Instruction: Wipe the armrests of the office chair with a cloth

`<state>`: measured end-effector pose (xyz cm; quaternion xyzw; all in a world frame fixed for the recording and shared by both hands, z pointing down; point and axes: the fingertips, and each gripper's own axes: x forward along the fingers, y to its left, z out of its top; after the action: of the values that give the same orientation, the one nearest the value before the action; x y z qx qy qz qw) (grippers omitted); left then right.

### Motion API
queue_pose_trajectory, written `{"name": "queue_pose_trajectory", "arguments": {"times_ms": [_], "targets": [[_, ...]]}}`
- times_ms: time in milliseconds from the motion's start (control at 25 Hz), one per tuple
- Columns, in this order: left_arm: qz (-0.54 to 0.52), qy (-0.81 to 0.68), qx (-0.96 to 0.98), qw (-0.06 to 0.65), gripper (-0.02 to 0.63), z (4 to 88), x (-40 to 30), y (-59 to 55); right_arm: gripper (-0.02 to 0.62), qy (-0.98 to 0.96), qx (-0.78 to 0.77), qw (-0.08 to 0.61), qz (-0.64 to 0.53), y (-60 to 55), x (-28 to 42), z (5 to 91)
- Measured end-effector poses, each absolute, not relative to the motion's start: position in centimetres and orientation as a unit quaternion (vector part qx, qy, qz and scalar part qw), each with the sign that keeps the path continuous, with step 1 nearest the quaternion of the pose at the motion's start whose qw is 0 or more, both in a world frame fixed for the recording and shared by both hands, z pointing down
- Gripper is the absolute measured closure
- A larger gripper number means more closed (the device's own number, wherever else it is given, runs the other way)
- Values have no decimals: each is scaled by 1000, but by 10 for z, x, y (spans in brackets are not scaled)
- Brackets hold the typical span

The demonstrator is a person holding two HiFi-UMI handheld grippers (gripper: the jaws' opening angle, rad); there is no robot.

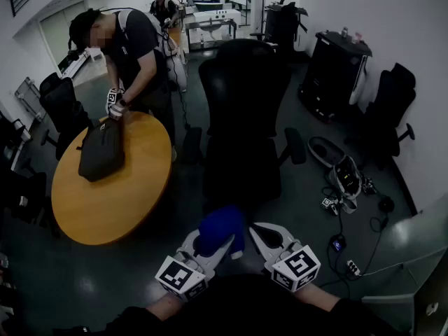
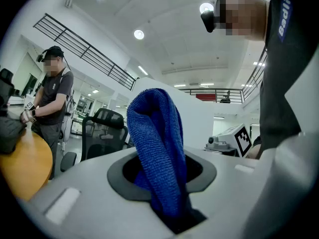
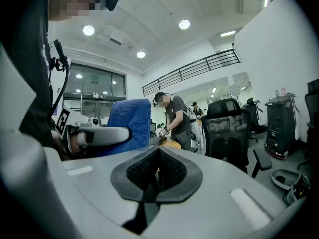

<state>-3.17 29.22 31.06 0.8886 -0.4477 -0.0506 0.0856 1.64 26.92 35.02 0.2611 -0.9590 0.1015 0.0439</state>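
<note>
The black office chair (image 1: 241,110) stands straight ahead in the head view, with its padded armrests (image 1: 295,145) out at both sides. My left gripper (image 1: 212,248) is low in that view, shut on a folded blue cloth (image 1: 220,229) that sticks up from its jaws. The cloth (image 2: 157,133) fills the left gripper view, clamped in the left gripper (image 2: 162,176). My right gripper (image 1: 258,230) is just right of it, its jaws shut and empty. In the right gripper view the right gripper (image 3: 158,153) points toward the chair (image 3: 229,128), with the cloth (image 3: 128,126) at the left.
A round wooden table (image 1: 126,194) is on the left with a black bag (image 1: 101,149) on it; a person (image 1: 133,51) bends over the bag. More black chairs (image 1: 388,110) and a black cabinet (image 1: 336,72) line the right wall. Cables and devices (image 1: 346,184) lie on the floor.
</note>
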Motion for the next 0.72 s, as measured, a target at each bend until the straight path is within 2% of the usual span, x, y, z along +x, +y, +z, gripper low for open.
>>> {"name": "queue_pose_trajectory", "arguments": {"times_ms": [440, 720], "targets": [[-49, -452, 887, 83, 468, 318, -30, 296, 592, -959, 259, 46, 102, 273, 21, 351], [-59, -454, 884, 93, 468, 315, -21, 295, 591, -957, 263, 20, 122, 271, 34, 352]]}}
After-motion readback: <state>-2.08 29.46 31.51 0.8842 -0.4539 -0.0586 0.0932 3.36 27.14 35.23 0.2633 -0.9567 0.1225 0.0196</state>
